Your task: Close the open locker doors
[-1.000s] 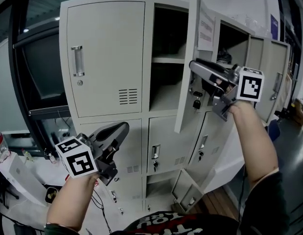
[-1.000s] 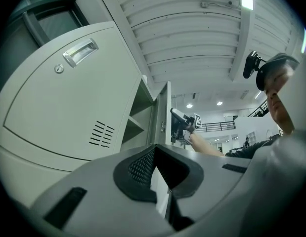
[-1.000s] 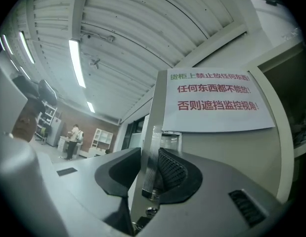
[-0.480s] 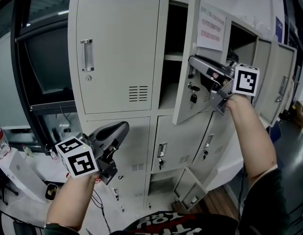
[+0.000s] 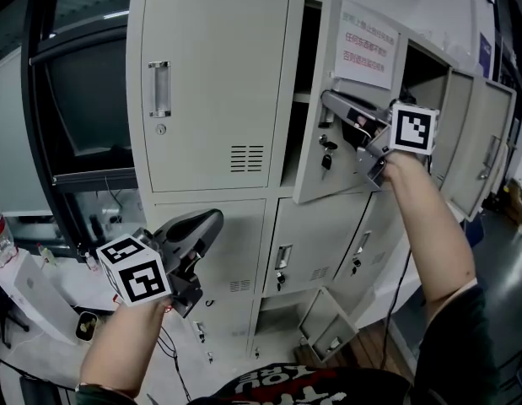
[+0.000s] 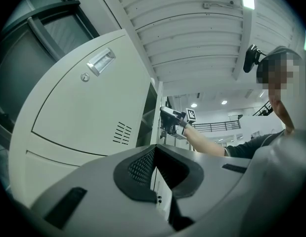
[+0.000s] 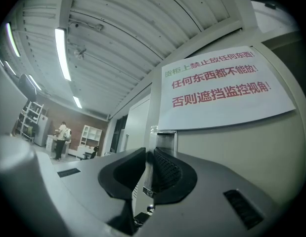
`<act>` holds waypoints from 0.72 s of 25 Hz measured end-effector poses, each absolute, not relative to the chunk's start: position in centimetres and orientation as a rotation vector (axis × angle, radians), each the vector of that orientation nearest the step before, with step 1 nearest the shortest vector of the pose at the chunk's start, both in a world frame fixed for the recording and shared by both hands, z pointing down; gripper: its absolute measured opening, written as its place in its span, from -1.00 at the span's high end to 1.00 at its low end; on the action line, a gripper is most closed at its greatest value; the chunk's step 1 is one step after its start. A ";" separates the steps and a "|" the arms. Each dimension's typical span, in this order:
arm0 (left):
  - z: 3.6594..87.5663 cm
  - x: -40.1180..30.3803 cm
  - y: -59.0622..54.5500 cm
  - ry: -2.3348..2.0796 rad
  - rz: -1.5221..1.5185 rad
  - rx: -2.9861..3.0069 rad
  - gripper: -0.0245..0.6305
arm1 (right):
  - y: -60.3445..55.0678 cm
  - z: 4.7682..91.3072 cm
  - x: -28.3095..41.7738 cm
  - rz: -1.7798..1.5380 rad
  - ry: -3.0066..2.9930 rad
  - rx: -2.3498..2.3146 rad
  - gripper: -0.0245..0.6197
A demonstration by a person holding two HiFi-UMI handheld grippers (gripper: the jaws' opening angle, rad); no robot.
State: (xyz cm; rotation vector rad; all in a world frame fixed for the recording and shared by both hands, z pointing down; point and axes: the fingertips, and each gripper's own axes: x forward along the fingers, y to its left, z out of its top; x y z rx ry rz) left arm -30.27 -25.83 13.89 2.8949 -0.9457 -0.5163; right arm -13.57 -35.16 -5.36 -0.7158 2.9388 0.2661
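While its jaws have just been closing, the right hand-held gripper pinches the edge of the locker door at one o'clock, now swung nearer shut; other open doors remain. The left hand-held gripper, pressed together, hangs at eight o'clock.

Half-open door right of shut door; notice on half-open door; lower lockers beneath.
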 end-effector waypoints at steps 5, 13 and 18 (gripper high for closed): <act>14.0 -30.6 -25.5 -0.948 -0.520 2.892 0.92 | -36.4 -5.3 -14.4 0.242 2.936 -0.781 0.71; 14.1 -31.3 -25.2 -0.972 -0.515 2.887 0.92 | -38.2 -5.1 -14.7 0.210 2.914 -0.915 0.72; 14.2 -31.6 -24.9 -0.983 -0.513 2.884 0.92 | -39.2 -5.1 -14.9 0.212 2.900 -0.976 0.72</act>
